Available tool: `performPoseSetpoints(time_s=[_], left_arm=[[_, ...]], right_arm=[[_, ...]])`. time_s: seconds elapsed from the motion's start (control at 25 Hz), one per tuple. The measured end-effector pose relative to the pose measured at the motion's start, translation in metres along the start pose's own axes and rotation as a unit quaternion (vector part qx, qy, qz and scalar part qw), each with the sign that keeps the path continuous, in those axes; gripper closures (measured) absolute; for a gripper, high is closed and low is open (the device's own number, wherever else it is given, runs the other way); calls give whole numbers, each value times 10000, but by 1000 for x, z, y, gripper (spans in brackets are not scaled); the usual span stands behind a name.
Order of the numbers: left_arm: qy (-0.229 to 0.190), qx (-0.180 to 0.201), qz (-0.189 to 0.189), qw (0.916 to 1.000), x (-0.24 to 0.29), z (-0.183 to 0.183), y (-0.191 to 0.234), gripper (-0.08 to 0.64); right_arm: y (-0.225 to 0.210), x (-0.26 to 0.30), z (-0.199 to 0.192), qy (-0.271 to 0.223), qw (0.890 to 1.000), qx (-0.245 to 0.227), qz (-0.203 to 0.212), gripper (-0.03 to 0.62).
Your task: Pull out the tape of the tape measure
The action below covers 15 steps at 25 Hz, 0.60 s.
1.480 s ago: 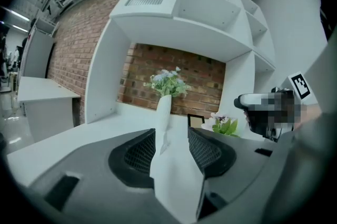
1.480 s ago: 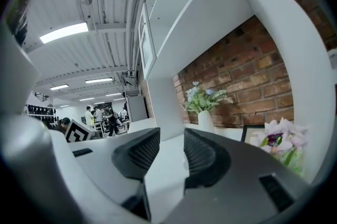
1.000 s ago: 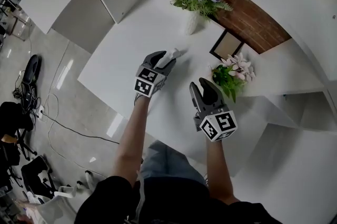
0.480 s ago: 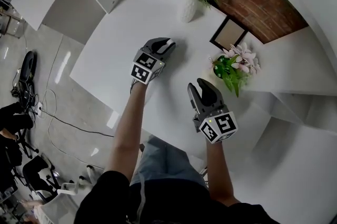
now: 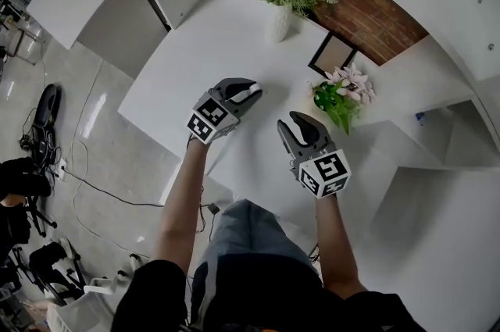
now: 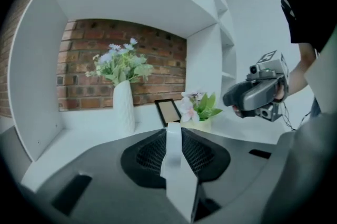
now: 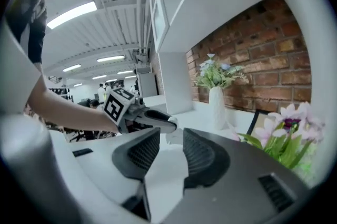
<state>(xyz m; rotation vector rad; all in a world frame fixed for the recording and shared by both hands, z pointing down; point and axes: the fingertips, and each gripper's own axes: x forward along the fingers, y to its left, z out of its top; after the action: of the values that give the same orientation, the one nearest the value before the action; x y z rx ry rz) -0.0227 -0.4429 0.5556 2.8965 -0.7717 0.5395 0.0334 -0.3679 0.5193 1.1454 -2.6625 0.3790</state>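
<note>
The left gripper (image 5: 251,92), at frame centre, has just been closing its jaws and clamps the white tape measure (image 6: 173,157) between them. The right gripper (image 5: 294,123), just right of it, gapes apart and empty.

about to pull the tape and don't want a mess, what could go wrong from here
1. The left hand-held gripper has just been closing its jaws, and they now pinch the white tape measure between them. That narrow grip may twist or slip once the tape is tugged.
2. The right hand-held gripper is open, empty and apart from it, with the pink flower pot close beside. A sideways pull might knock the pot.
</note>
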Motion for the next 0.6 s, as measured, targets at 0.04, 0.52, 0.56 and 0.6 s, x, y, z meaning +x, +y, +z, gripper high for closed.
performPoseSetpoints(time_s=[0.04, 0.52, 0.56, 0.6], left_arm=[[4, 94, -122, 9999, -7, 4, -11, 472], [-31, 845, -1293, 9880, -64, 23, -119, 473], [-32, 870, -1354, 9870, -66, 22, -125, 474], [-33, 895, -1413, 9859, -68, 21, -131, 474]], right_arm=[[4, 0, -1, 174, 9996, -216, 107, 471], [51, -6, -59, 2744, 8962, -3163, 1467, 448], [53, -7, -63, 2838, 8888, -3265, 1512, 448], [55, -8, -68, 2927, 8817, -3359, 1557, 448]])
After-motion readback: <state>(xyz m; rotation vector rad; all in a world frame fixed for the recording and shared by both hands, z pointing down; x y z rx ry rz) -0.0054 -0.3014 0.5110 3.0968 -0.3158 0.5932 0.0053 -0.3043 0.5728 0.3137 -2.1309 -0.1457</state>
